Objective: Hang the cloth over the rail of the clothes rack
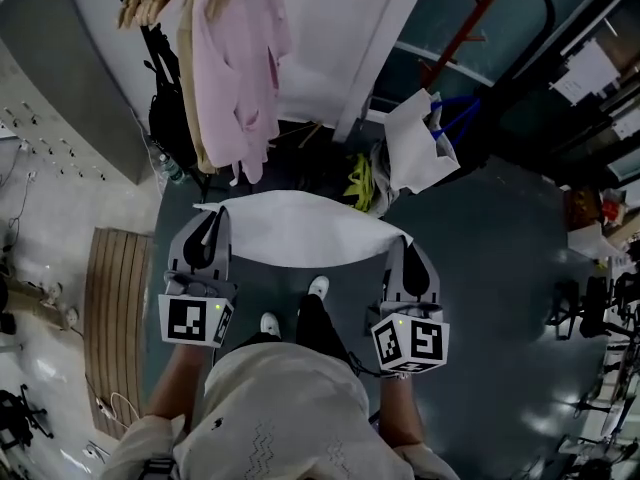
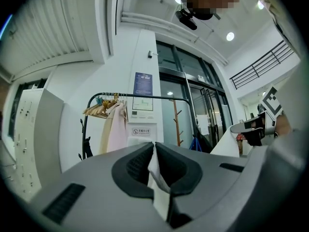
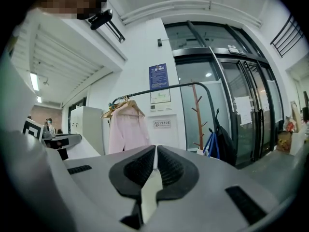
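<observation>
Cloth (image 1: pixel 300 230) is hanging taut between left gripper (image 1: pixel 212 218) and right gripper (image 1: pixel 402 246), both jaws clamping its ends, well short of rail (image 3: pixel 164 88). Best move, I'm judging: raising both ends level above rail, then draping the middle over.

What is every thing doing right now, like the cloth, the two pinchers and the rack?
cloth, stretched out between both grippers, not on the rail yet.
left gripper, shut on one end of the cloth.
right gripper, shut on the other end.
rail, no cloth over it.
pink shirt, hanging from a hanger on the rack.
</observation>
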`<act>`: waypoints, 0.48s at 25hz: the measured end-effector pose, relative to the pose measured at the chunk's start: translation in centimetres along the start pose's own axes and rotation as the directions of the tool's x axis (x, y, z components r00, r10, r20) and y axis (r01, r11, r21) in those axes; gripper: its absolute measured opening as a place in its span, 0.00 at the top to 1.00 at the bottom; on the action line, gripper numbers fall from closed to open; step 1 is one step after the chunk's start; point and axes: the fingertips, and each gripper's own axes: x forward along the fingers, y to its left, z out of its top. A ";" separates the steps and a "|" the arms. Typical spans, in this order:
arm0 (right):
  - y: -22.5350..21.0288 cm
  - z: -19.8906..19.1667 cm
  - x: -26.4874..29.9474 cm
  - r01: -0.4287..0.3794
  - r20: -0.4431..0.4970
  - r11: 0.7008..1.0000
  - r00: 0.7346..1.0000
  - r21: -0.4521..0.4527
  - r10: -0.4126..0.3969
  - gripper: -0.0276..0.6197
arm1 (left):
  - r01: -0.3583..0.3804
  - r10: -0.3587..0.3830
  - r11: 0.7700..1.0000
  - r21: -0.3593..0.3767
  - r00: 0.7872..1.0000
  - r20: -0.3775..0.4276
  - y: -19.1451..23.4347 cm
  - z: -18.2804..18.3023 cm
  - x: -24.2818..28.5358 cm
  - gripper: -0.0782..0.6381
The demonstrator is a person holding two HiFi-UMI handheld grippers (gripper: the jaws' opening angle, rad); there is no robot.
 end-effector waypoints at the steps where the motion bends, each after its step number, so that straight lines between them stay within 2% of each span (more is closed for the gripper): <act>1: -0.6 0.2 1.1 -0.007 0.003 1.000 1.000 -0.004 0.007 0.92 | -0.010 0.010 1.000 0.004 1.000 -0.001 0.2 0.0 1.1 0.87; 6: -5.2 1.0 7.0 -0.036 -0.007 0.999 0.999 -0.025 0.036 0.92 | -0.049 0.049 0.999 0.016 0.999 -0.003 -0.4 0.0 7.4 0.87; 12: -10.3 2.2 14.3 -0.111 -0.012 0.994 0.994 -0.023 0.110 0.92 | -0.118 0.120 0.991 0.070 0.993 -0.011 -1.2 0.4 14.5 0.87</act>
